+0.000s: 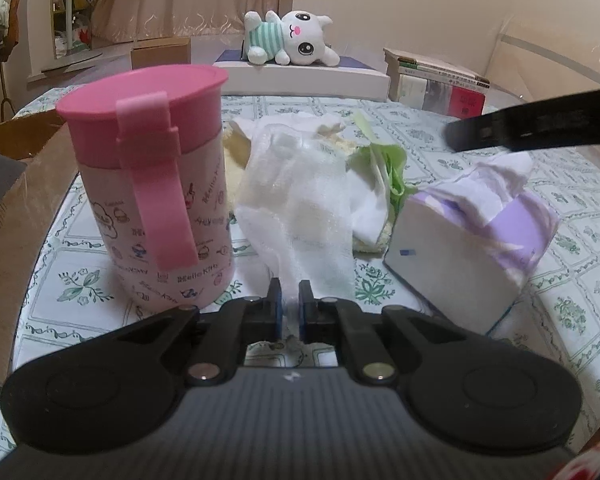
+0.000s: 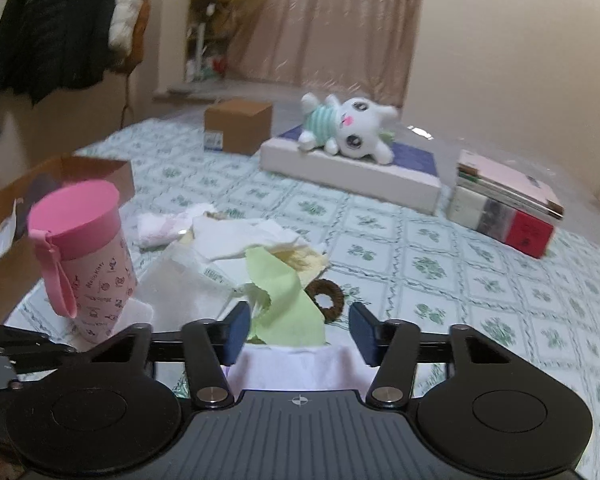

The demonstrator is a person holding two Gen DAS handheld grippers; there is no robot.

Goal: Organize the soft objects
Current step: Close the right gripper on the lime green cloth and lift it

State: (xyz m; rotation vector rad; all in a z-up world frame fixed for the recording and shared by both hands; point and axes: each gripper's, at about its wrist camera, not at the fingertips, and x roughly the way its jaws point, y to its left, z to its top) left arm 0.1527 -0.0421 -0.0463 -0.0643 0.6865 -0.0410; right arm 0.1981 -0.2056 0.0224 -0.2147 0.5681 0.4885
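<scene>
Left wrist view: left gripper (image 1: 289,300) pinches the near edge of the white gauze cloth (image 1: 300,216), which trails straight ahead. Right gripper (image 2: 300,330), jaws spread and gripping nothing, hangs over the tissue pack (image 2: 296,368), green cloth (image 2: 284,300) between them.

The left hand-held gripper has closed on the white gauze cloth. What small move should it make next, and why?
Probably lift it a little. The left hand-held gripper pinches an edge of the white gauze cloth, which drapes over other cloths right beside the pink cup; a slow lift should free it without tipping the cup.

Left gripper (image 1: 290,300) jaws closed; right gripper (image 2: 300,330) jaws apart.
</scene>
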